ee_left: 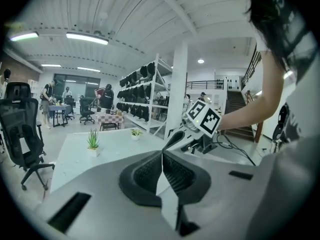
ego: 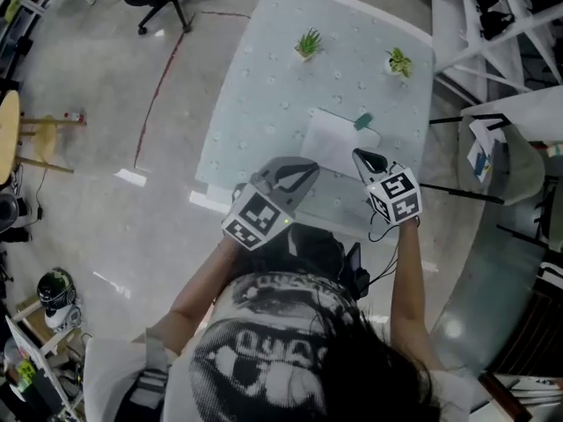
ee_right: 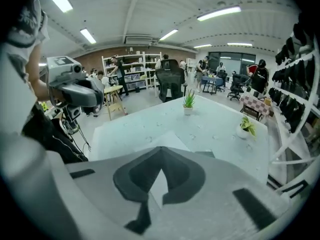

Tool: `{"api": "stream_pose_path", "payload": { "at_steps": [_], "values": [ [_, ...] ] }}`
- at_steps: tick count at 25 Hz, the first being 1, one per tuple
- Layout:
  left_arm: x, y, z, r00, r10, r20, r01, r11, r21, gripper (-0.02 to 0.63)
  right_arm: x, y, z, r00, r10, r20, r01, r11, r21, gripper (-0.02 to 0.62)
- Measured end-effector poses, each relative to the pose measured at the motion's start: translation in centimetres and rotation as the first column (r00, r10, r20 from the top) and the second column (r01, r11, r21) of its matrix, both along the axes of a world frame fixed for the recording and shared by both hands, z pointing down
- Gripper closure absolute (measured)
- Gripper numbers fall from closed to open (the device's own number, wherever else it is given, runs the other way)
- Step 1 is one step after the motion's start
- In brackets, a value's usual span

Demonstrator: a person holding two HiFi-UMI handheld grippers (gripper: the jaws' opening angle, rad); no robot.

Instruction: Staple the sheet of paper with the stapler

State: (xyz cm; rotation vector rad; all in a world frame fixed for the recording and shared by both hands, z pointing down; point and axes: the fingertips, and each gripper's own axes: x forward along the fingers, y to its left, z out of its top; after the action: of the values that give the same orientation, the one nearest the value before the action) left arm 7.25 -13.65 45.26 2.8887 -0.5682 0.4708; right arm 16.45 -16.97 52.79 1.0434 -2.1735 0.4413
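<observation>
Both claws hung clenched and empty over the near edge of the table, the left gripper beside the right gripper. The sheet of paper lay flat just beyond them, with what looked like the small teal stapler at its far corner. Stapling appeared not yet begun. The next move called for opening the jaws and reaching forward to the stapler.

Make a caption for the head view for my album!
Both shut, the left gripper and right gripper hover over a table with paper, a stapler and two plants.
</observation>
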Motion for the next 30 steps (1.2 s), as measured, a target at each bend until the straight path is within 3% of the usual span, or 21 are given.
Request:
{"api": "stream_pose_path", "payload": {
  "at_steps": [7, 14, 22, 30],
  "values": [
    [0.9, 1.0, 1.3, 0.999, 0.043, 0.02, -0.042, 0.999, -0.023, 0.601, -0.7, 3.5, -0.8, 0.99, 0.106, 0.09, -0.108, 0.994, 0.019, 0.594],
    [1.7, 3.0, 1.4, 0.999, 0.024, 0.035, -0.024, 1.0, -0.018, 0.601, -0.4, 6.7, -2.0, 0.975, 0.153, 0.163, -0.163, 0.985, 0.048, 0.594],
    [3.3, 8.3, 0.1, 0.998, -0.036, 0.049, 0.035, 0.999, 0.018, 0.601, 0.4, 11.7, -4.3, 0.951, 0.161, 0.264, -0.199, 0.972, 0.124, 0.594],
    [2.7, 15.2, -1.2, 0.99, -0.125, 0.058, 0.122, 0.991, 0.047, 0.601, 0.5, 18.2, -7.2, 0.934, 0.117, 0.339, -0.192, 0.961, 0.198, 0.601]
  ]
}}
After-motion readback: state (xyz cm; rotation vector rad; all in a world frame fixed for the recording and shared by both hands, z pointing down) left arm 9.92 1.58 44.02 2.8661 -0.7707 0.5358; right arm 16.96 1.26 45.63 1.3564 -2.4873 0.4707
